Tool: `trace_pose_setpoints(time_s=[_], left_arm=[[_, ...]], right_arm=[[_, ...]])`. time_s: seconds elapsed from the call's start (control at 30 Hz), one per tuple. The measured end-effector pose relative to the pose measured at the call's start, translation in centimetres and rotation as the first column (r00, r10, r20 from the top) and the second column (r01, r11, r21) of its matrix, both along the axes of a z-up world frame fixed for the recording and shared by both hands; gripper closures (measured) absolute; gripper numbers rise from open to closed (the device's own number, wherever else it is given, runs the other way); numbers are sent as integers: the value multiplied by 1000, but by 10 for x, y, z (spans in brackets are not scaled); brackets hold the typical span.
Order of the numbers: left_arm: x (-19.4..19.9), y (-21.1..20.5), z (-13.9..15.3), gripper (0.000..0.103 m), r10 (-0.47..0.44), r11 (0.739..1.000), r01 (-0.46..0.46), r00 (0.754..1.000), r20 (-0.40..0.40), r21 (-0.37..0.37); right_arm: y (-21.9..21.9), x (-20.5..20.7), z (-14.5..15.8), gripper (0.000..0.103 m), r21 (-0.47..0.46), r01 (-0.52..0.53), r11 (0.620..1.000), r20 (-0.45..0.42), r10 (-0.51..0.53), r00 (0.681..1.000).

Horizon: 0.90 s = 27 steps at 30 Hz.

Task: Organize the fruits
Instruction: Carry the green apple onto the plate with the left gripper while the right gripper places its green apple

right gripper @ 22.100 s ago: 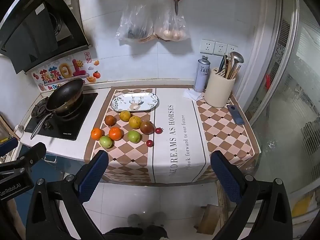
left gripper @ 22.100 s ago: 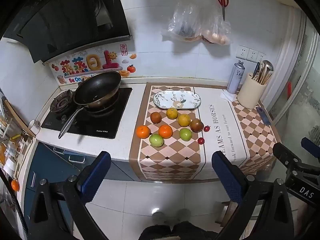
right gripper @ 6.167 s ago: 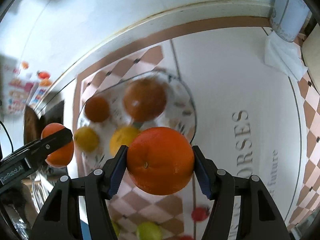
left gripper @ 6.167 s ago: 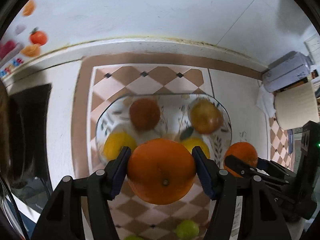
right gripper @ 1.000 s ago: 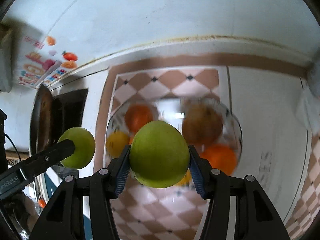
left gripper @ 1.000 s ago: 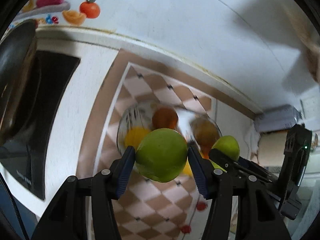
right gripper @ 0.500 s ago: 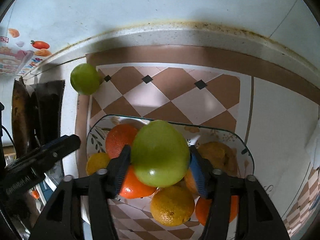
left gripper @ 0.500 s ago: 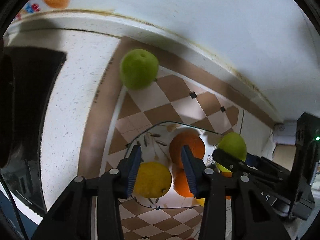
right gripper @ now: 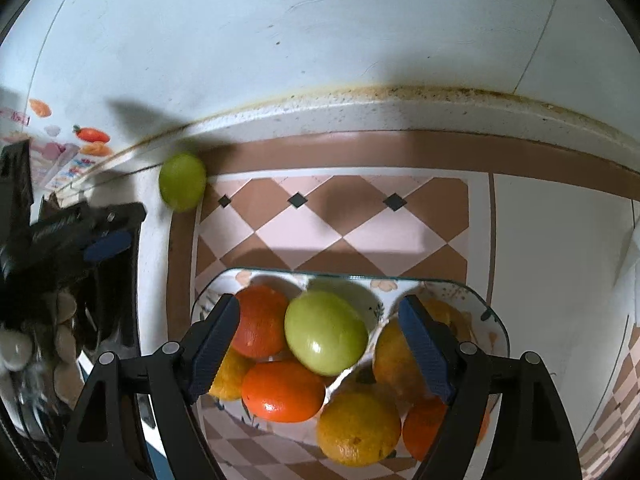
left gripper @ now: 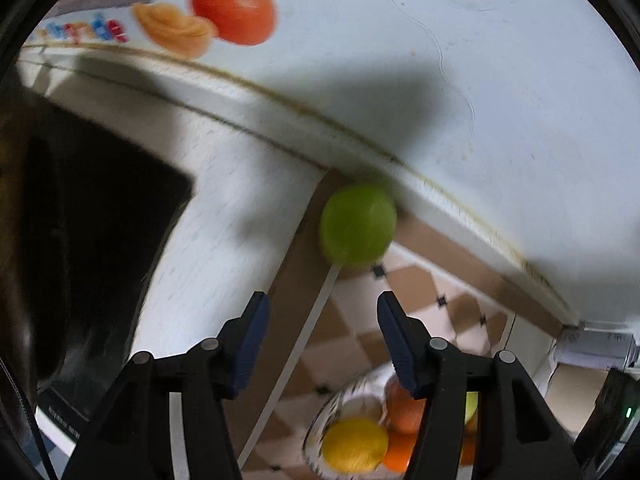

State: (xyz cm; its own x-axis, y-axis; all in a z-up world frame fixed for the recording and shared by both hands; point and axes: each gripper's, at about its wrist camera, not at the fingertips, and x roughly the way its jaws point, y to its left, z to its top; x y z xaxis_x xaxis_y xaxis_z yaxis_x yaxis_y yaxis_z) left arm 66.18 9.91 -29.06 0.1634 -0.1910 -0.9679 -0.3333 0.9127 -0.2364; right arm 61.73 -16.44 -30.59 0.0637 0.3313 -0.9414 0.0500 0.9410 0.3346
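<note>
A green fruit (left gripper: 358,226) lies on the brown border of a brown-and-pink checked cloth (right gripper: 332,216) with small black diamonds. The plate (right gripper: 494,322), white with a leaf print, holds orange fruits (right gripper: 282,392), yellow-orange ones (right gripper: 358,428) and a second green fruit (right gripper: 325,334). The gripper pads (right gripper: 424,352) are dark blue on black arms.

Left gripper (left gripper: 322,334): jaws parted wide, blue pads (left gripper: 251,344) facing each other, nothing between them, pointing down and forward, tilted. Also seen from right wrist view at far left (right gripper: 94,236), blurred. Right gripper (right gripper: 320,344): jaws spread wide, blue pads (right gripper: 424,350) apart, nothing clamped, aimed steeply downward. Both black finger frames fill lower view edges.
</note>
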Motion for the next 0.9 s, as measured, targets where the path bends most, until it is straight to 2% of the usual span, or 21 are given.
trace_pose_setpoints(time_s=[0.1, 0.17, 0.23, 0.37, 0.5, 0.67, 0.77, 0.9], left_arm=[[19, -7, -9, 49, -19, 1000, 19, 1000, 13, 16], [30, -14, -21, 47, -53, 997, 53, 999, -7, 47], [38, -20, -26, 41, -84, 996, 84, 996, -8, 27], [52, -34, -29, 41, -152, 987, 151, 988, 1, 50], [54, -51, -35, 47, -242, 969, 242, 970, -3, 47], [50, -60, -31, 50, -257, 963, 255, 966, 18, 84], [34, -60, -22, 50, -257, 965, 255, 966, 38, 55], [-3, -51, -2, 50, -247, 968, 249, 968, 55, -35]], right_arm=[[-1, 5, -4, 19, -7, 19, 1000, 5, -19, 1000], [-2, 8, -6, 19, -6, 30, 1000, 2, -30, 1000], [-4, 10, -6, 19, -12, 34, 999, 5, -34, 999], [-10, 11, -6, 19, -23, 45, 999, 9, -44, 999], [-18, 11, -6, 19, -34, 61, 998, 7, -61, 998], [-27, 7, -6, 19, -45, 73, 996, 9, -72, 997], [-31, 0, -2, 19, -39, 76, 996, 17, -75, 997], [-36, -12, 6, 19, -24, 68, 997, 28, -68, 997]])
